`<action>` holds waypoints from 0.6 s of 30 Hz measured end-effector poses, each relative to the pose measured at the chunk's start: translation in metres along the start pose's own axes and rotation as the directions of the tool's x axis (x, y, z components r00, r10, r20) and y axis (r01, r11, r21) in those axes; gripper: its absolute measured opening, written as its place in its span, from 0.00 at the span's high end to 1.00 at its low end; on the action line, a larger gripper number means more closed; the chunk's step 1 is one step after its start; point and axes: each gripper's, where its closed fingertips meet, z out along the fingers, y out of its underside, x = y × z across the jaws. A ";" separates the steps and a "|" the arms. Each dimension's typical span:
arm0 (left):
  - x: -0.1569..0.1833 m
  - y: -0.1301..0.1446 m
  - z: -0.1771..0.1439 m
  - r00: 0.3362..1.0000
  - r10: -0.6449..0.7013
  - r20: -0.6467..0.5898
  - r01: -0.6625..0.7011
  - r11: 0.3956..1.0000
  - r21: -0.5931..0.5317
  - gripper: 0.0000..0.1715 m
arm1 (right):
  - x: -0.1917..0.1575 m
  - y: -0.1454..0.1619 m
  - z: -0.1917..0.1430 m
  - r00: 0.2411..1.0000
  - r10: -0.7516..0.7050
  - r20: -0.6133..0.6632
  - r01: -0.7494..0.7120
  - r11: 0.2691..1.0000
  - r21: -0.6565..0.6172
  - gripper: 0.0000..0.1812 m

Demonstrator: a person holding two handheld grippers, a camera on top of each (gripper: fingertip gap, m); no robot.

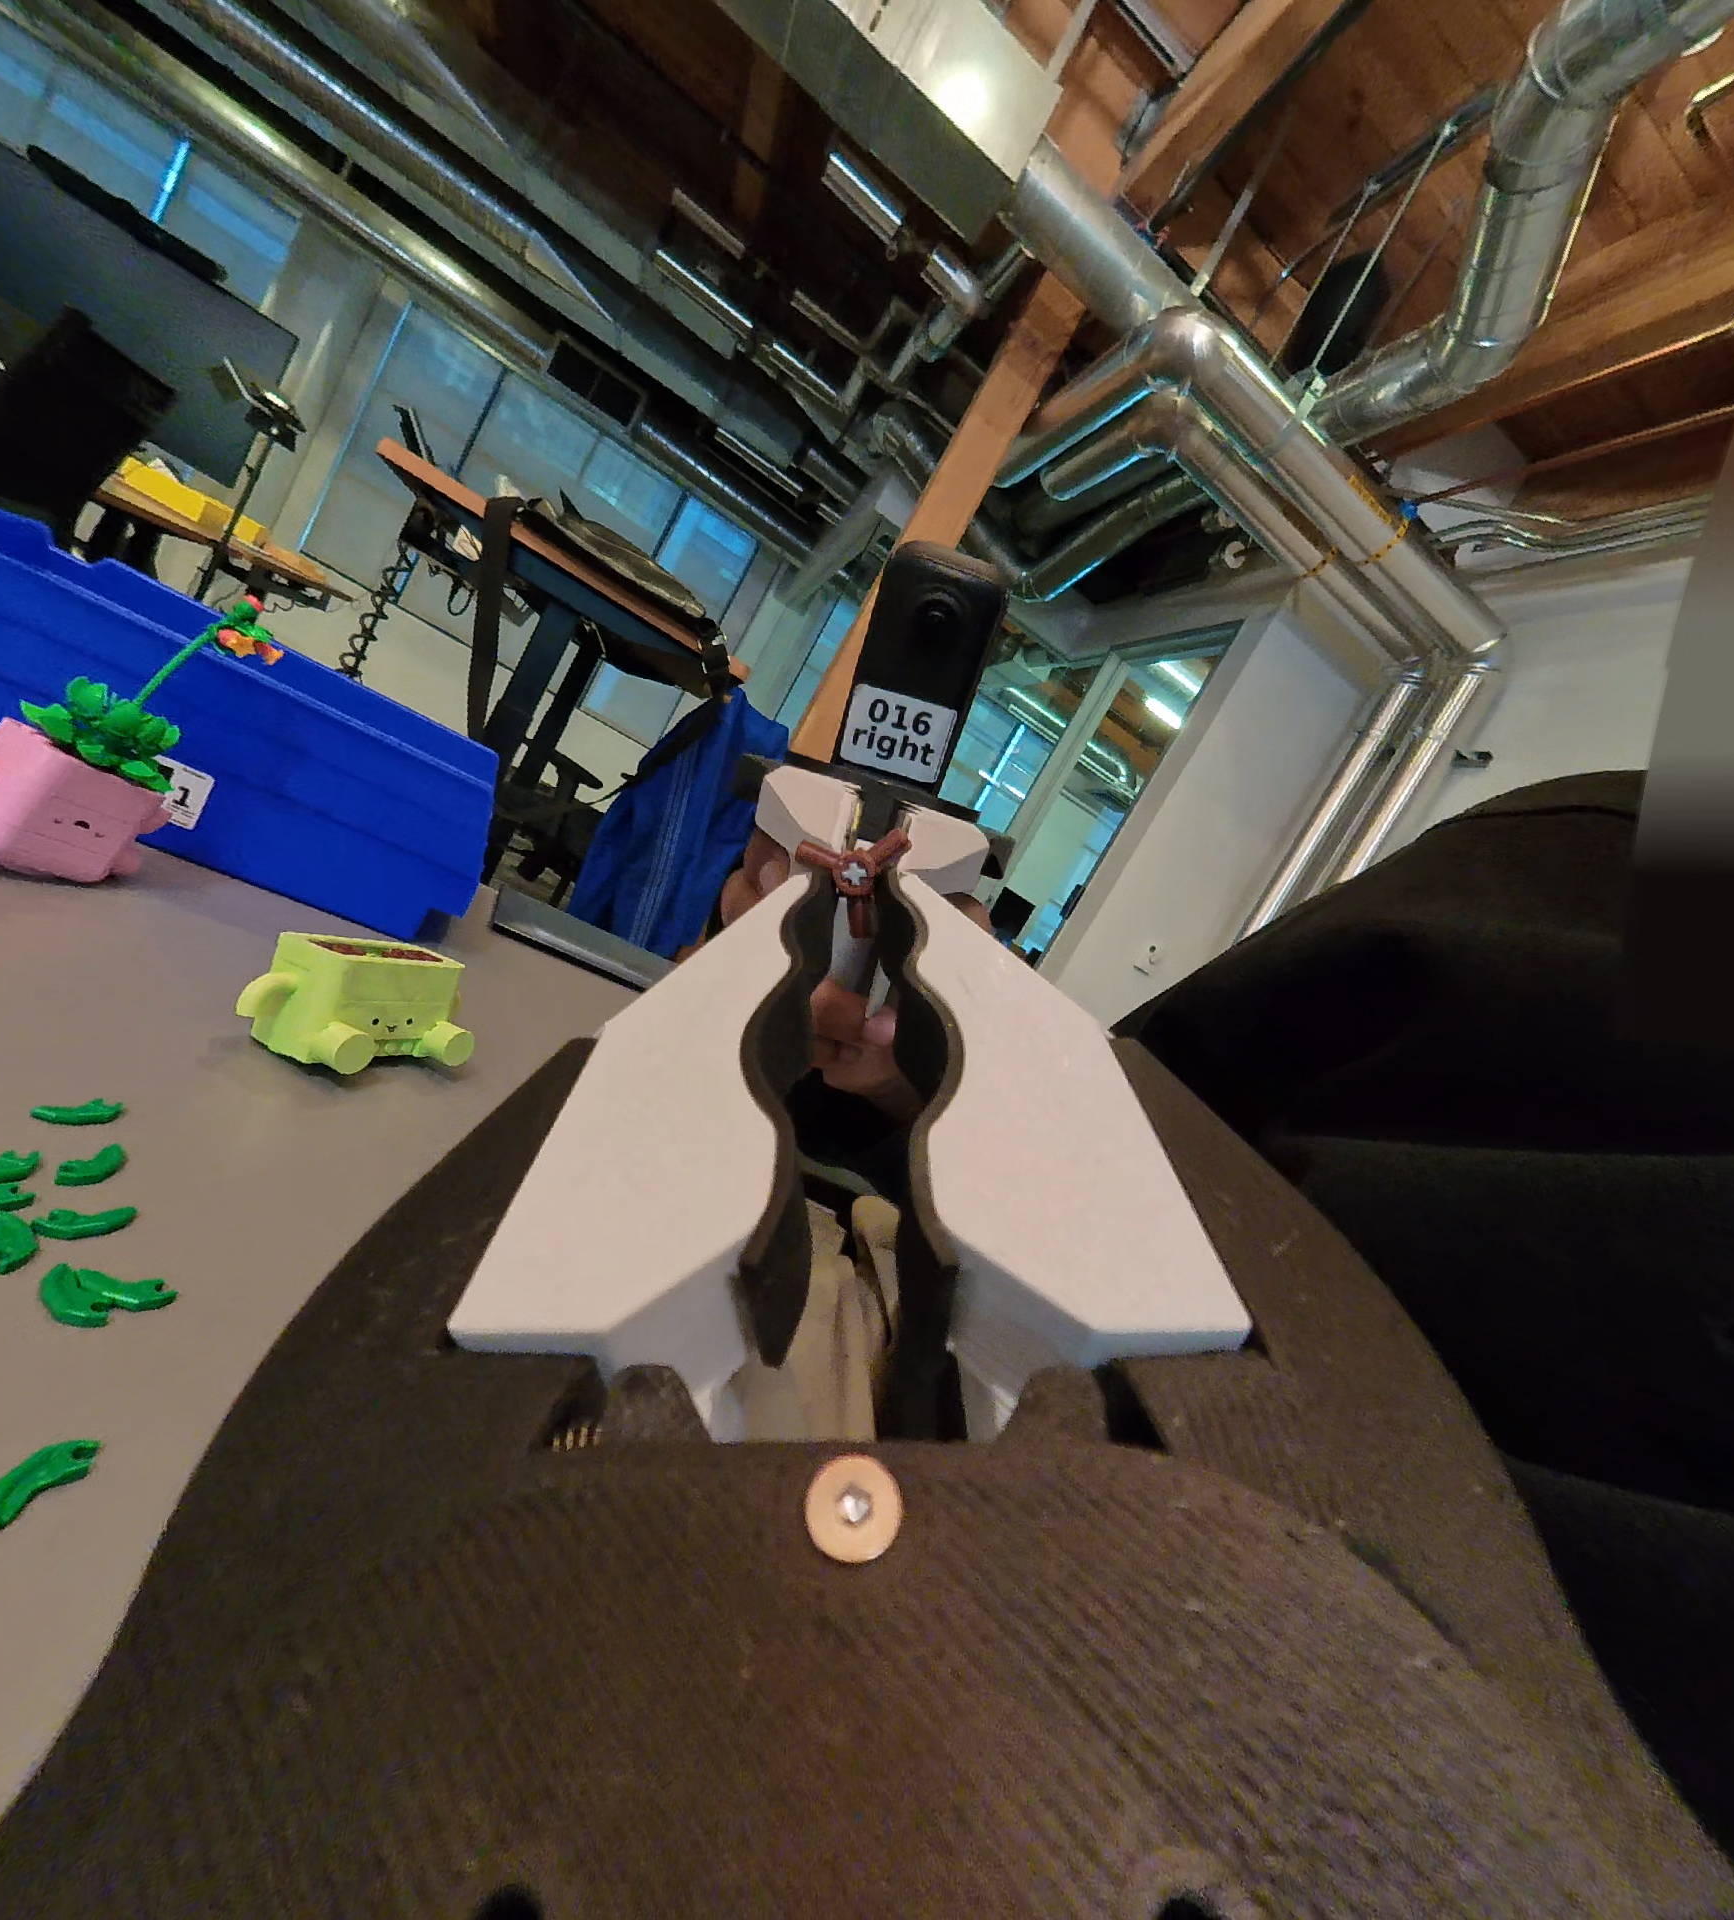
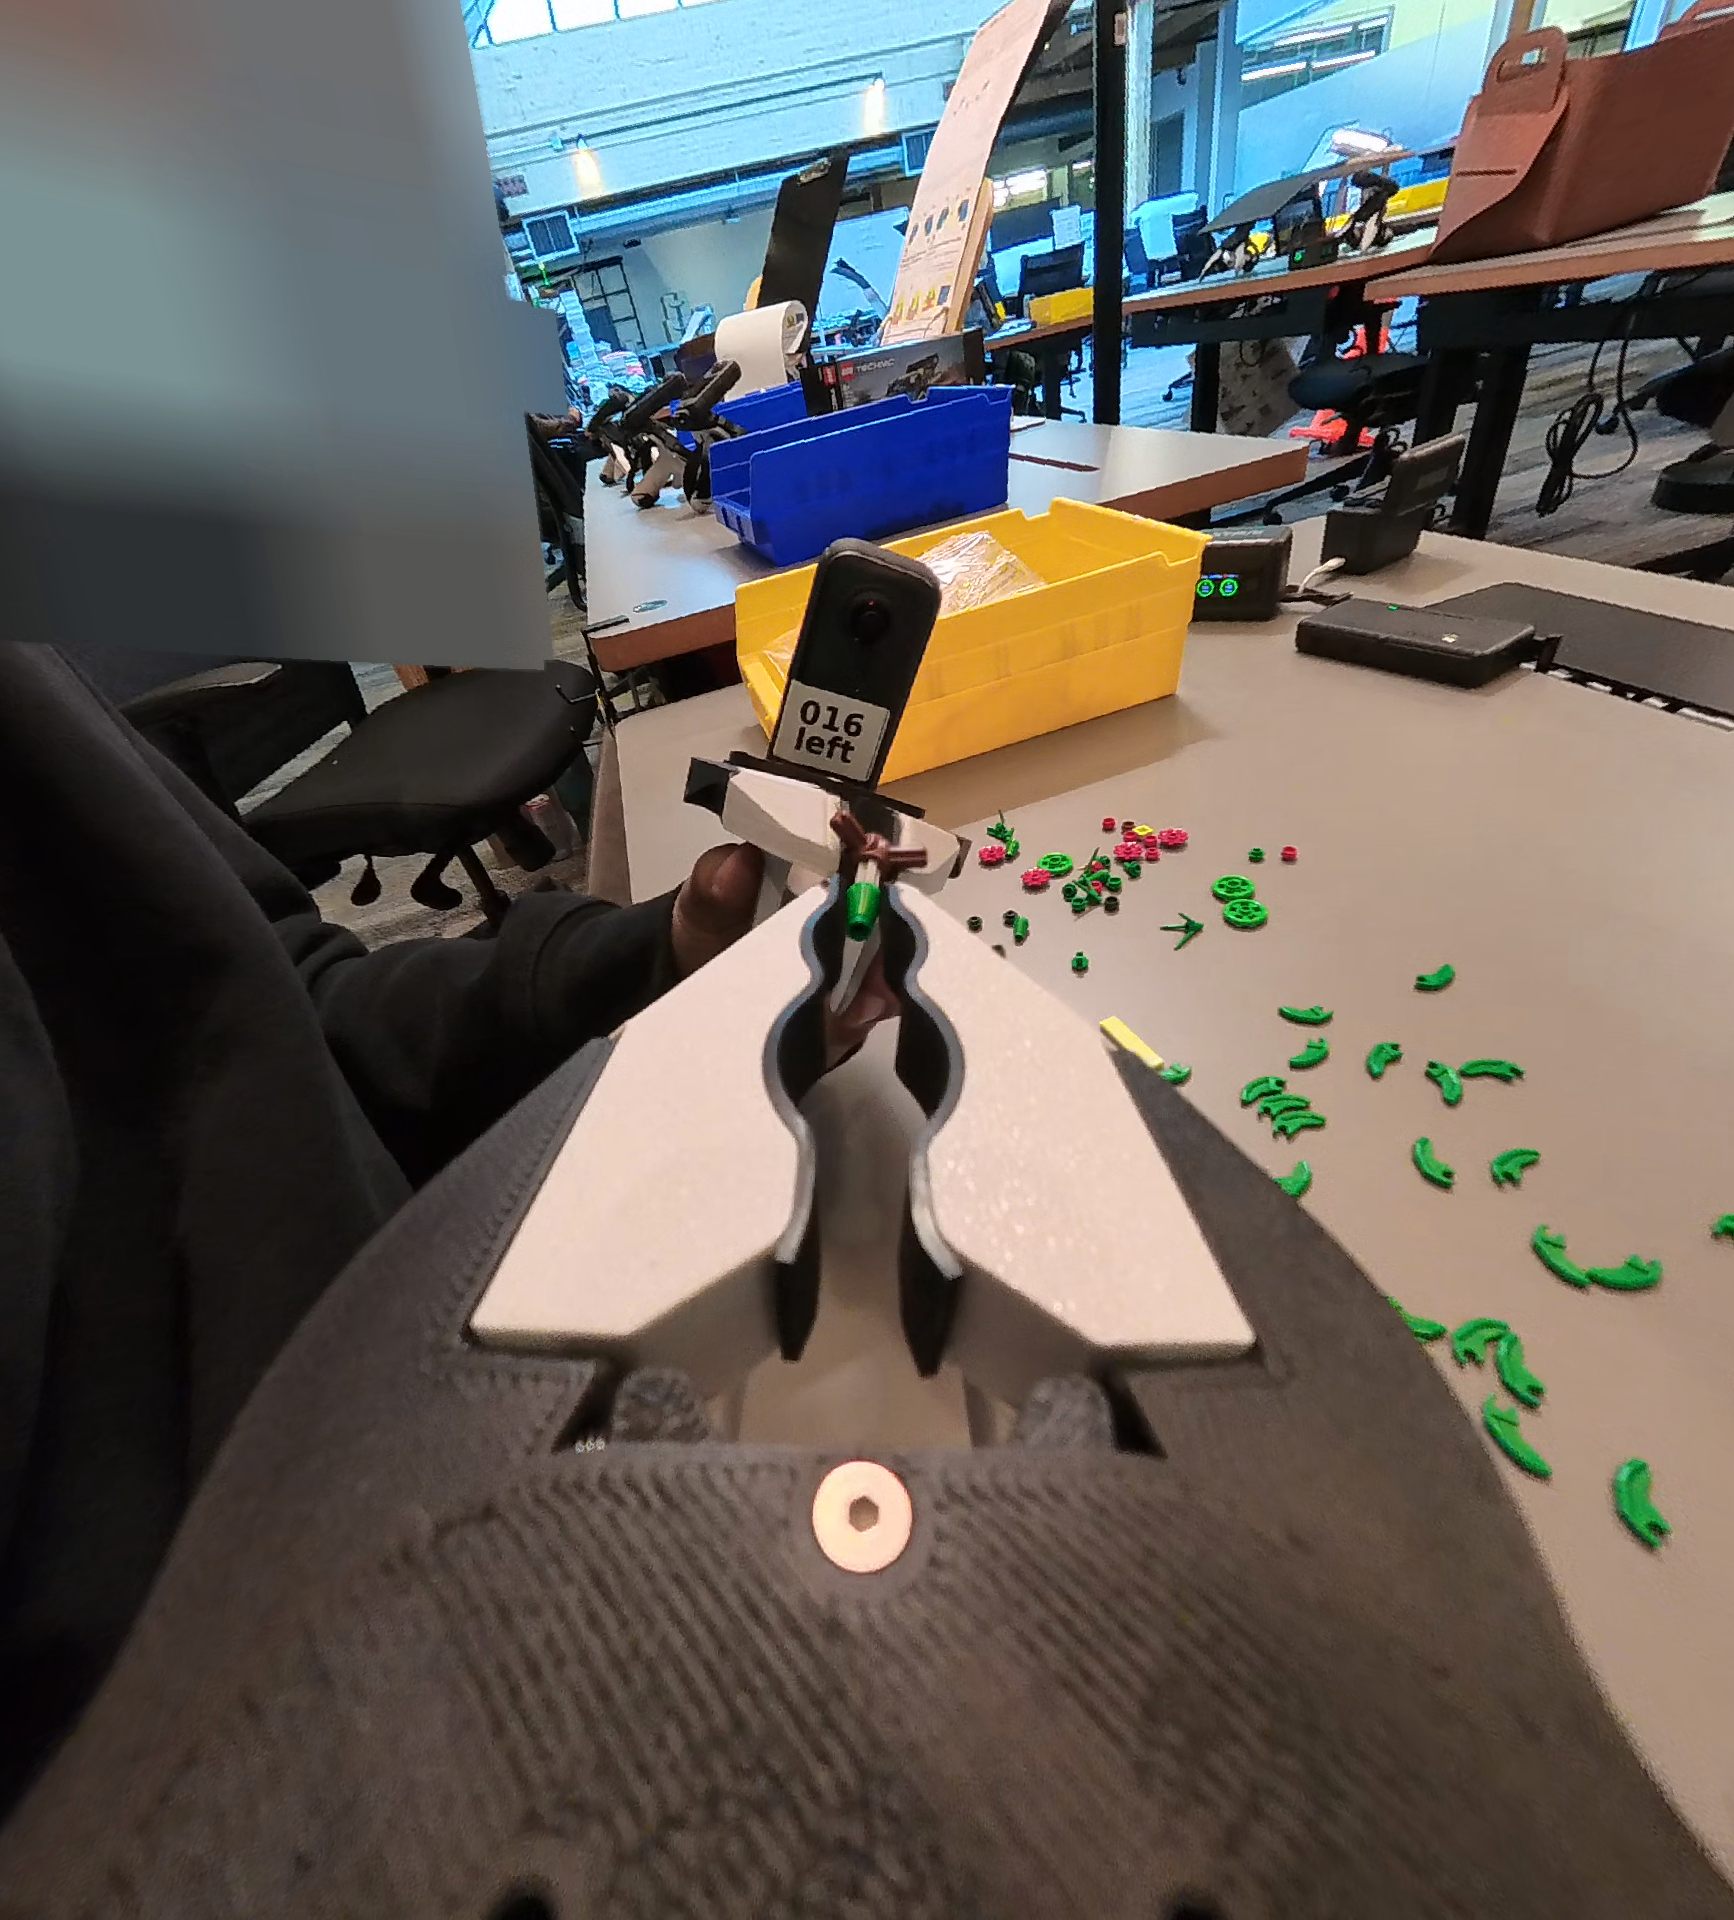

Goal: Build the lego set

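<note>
My left gripper [image 1: 855, 896] is shut on a small brown three-pronged lego piece [image 1: 852, 868] with a white cross at its middle. My right gripper [image 2: 861, 916] is shut on a short green stem piece [image 2: 863, 902]. The two grippers face each other tip to tip above the table's near edge. The green piece meets the brown piece [image 2: 878, 850]; I cannot tell if they are joined. A pink pot with a green plant [image 1: 63, 800] and a lime pot [image 1: 364, 1003] stand on the grey table [image 1: 219, 935].
Several green leaf pieces [image 2: 1465, 1143] lie scattered on the table, also in the left wrist view [image 1: 11, 1205]. Small red and green pieces [image 2: 1102, 868] lie farther back. A yellow bin [image 2: 1050, 665], black devices [image 2: 1414, 639] and a blue bin [image 1: 271, 758] stand behind.
</note>
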 end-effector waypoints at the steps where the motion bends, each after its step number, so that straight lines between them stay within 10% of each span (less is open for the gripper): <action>1: 0.000 0.001 0.000 1.000 -0.005 -0.002 0.005 1.000 -0.005 0.97 | 0.000 0.000 0.000 1.000 0.005 0.001 -0.005 1.000 0.001 0.98; 18: -0.004 0.011 0.003 1.000 -0.013 0.008 0.013 0.998 -0.056 1.00 | -0.001 0.022 0.007 1.000 -0.007 -0.024 0.004 0.994 -0.106 0.97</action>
